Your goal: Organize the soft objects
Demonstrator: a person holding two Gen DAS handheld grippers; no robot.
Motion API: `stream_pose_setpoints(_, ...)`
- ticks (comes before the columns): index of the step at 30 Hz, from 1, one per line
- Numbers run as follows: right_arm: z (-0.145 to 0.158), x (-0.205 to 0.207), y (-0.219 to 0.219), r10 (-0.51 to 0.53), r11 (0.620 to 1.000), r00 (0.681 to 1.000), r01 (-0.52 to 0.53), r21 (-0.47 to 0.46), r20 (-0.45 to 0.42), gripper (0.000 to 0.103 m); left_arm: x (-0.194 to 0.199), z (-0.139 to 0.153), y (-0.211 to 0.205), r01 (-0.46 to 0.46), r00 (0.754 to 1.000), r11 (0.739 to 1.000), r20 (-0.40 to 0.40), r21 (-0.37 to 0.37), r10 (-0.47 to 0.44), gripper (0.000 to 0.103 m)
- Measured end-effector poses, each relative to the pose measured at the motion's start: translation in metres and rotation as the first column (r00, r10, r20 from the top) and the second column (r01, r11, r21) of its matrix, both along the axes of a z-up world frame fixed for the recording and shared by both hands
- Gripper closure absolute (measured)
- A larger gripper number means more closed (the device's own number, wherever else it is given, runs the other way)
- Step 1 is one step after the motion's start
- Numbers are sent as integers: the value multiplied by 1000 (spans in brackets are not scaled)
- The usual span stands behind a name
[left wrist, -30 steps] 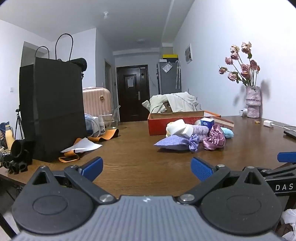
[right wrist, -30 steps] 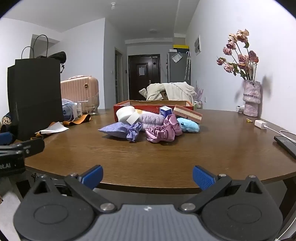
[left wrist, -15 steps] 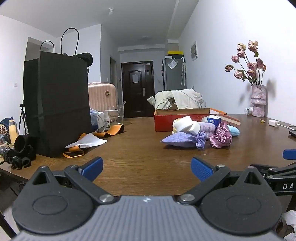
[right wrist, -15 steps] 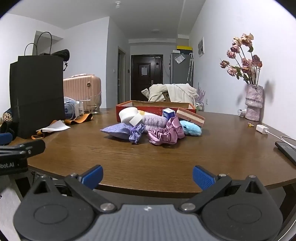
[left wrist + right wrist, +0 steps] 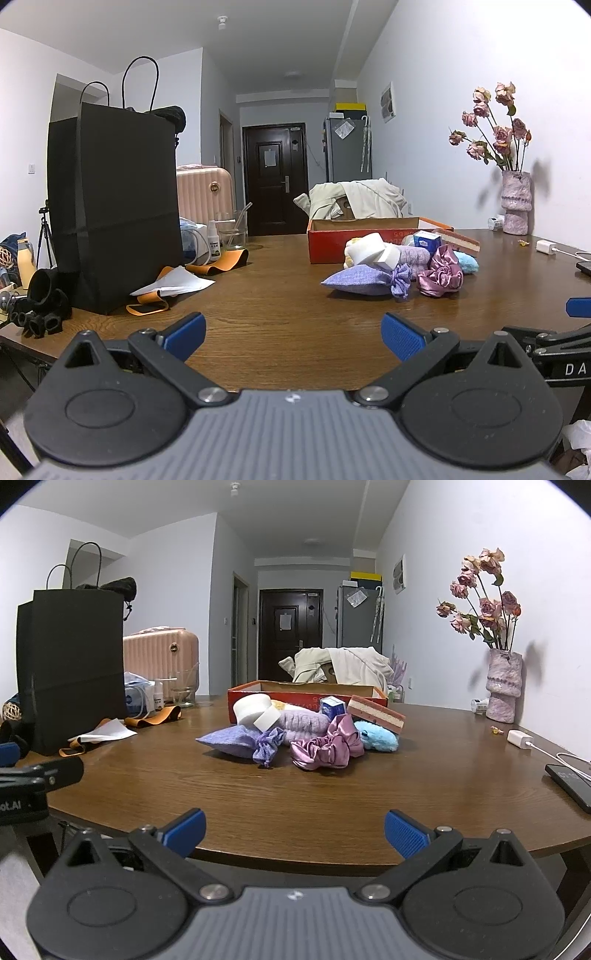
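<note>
A heap of soft things lies mid-table in front of a red cardboard box: a lilac drawstring pouch, a pink satin scrunchie, a blue plush, a lilac knit piece, white sponges and a layered pink sponge. My left gripper hovers open over the near table, well short of the heap. My right gripper is open at the table's front edge, empty.
A tall black paper bag stands at the left with white paper and orange straps beside it. A vase of dried roses, a charger and a phone sit at the right. Bare wood lies between grippers and heap.
Both grippers have moved a little forward towards the heap, which looks slightly larger. Both stay open; nothing on the table has moved.
</note>
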State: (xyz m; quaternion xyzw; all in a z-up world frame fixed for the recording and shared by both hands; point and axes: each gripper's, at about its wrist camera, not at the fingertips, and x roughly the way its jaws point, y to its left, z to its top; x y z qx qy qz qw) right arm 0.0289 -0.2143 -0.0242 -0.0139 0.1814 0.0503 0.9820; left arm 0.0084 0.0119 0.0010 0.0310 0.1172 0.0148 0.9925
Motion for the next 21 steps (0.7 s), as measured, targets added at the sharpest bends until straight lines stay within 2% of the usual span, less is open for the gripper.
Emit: stream_pose_setpoints(21, 1, -2, 2, -2, 1000, 1000, 2, -12, 3, 0, -1, -1, 2, 1, 1000, 1000, -6, -7, -1, 0)
